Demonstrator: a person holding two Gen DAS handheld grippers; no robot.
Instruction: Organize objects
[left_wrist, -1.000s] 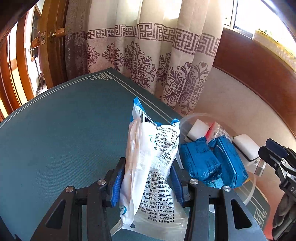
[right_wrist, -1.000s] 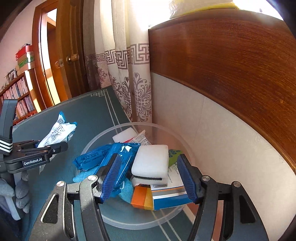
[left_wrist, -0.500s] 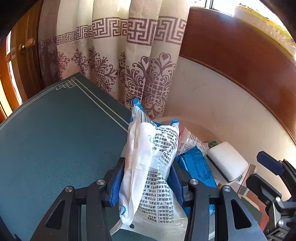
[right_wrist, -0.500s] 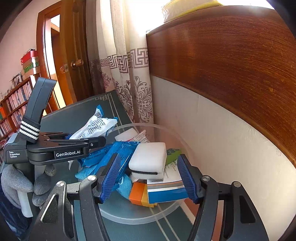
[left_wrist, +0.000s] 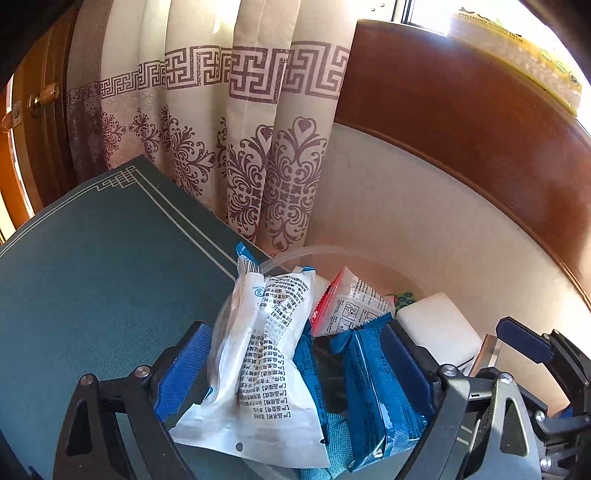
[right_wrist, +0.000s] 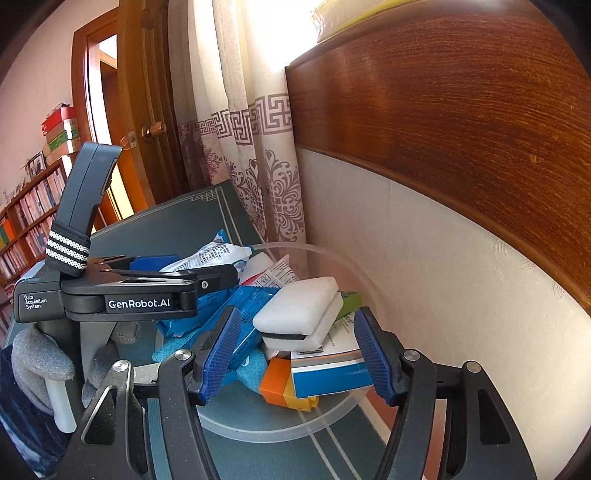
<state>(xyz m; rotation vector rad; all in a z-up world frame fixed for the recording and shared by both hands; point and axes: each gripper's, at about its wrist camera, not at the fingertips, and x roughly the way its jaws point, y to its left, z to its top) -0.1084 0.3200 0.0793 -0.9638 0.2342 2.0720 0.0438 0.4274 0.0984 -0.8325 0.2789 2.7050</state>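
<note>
While the left claw (left_wrist: 295, 373) hangs over the near edge of the clear bowl (right_wrist: 332, 258), its jaws have just been opening and now stand wide, with the white printed packet (left_wrist: 266, 354) loose between them. No pad presses on the packet: the left blue pad (left_wrist: 181, 369) stands just clear of its side, and the right pad sits well off, beyond a blue wrapper (left_wrist: 376, 391). The packet's long axis runs away from the claw, from its flat sealed end near the camera up to its blue-tipped end, which leans toward the curtain (left_wrist: 240, 147). It appears to rest on the pile in the bowl, on the blue wrappers and a teal cloth (right_wrist: 255, 365), though its underside is hidden. So the packet lies straight ahead of the left claw and slightly below it, and the likely next move is to draw this claw back along that same axis without snagging the sealed end.

The left claw points steeply down at the bowl from the desk (left_wrist: 92, 277) side, carried by a gloved hand (right_wrist: 40, 358). The right claw (right_wrist: 299, 354) waits at the bowl's near rim, tilted down less steeply, its jaws half apart and holding nothing; a white sponge (right_wrist: 299, 306) and a blue-and-white box (right_wrist: 328, 373) lie between and beyond its pads, untouched as far as I can judge. The left claw is the nearer to the packet.
</note>
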